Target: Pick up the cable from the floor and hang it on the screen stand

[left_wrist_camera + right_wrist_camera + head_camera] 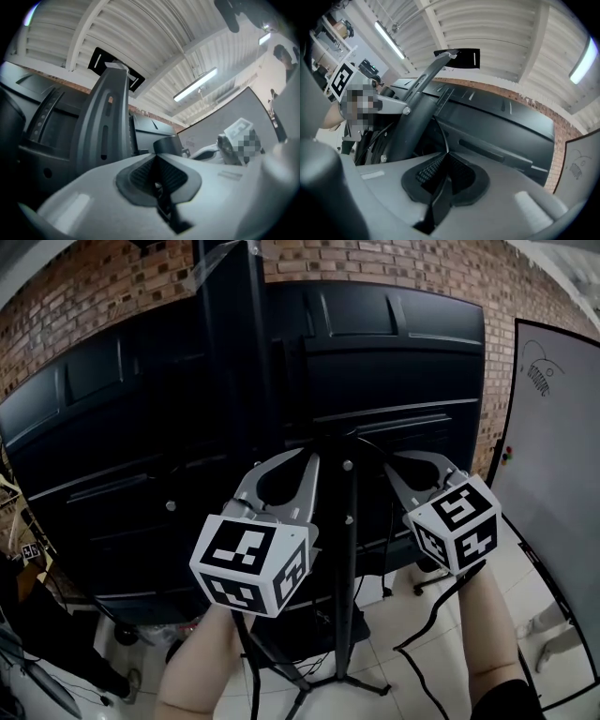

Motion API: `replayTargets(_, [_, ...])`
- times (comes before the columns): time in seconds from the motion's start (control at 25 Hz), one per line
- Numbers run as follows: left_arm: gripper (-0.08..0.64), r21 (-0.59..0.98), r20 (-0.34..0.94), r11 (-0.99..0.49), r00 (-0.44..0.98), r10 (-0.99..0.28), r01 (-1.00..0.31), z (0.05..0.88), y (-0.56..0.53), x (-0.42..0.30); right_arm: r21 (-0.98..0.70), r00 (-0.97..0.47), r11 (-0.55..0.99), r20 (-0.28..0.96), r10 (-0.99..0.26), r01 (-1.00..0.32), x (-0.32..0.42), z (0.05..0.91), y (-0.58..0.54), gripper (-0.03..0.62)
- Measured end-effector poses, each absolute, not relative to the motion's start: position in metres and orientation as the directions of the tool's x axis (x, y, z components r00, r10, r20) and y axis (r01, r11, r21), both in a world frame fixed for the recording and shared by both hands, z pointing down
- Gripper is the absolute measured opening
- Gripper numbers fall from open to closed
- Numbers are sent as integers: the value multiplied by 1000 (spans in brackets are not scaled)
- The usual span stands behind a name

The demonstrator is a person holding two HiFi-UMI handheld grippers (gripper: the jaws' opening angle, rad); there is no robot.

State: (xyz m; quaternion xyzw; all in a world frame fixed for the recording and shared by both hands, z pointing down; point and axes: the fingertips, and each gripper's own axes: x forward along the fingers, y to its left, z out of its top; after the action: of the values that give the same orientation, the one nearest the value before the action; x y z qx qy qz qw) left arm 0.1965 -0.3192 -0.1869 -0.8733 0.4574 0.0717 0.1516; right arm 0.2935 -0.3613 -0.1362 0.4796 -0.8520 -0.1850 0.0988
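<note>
Left gripper (309,457) fingers closed, right gripper (390,459) fingers pinching the cable (427,620) beside the screen stand (349,549); hanging looks unfinished

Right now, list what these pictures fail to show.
- Head view: the thin black cable runs off the bottom edge; its end is unseen.
- Right gripper view: it vanishes behind the black metal screen stand; hooked or not, unclear.
- Left gripper view: the left hand-held gripper's dark slit hides any contents.
</note>
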Motion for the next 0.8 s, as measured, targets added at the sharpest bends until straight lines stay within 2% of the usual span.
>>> replayTargets(0.16, [6,-201,-256,-534,570,-781,-821,-182,-318,197,313,-564,516,-82,-821,-797,287,-126,-355,18])
replayTargets(0.32, [5,-197,-243,-532,567,-787,-823,-174,-315,195,299,-555,493,-176,-813,-817,290,-125,-350,29])
replayTargets(0.48, [5,-184,-235,-527,558,-796,-829,-165,-311,188,301,-522,458,-183,-833,-837,301,-112,-346,57])
replayTargets(0.8, [6,-173,-221,-498,526,-821,-850,-128,-294,164,200,-495,461,-182,-850,-865,330,-80,-332,85])
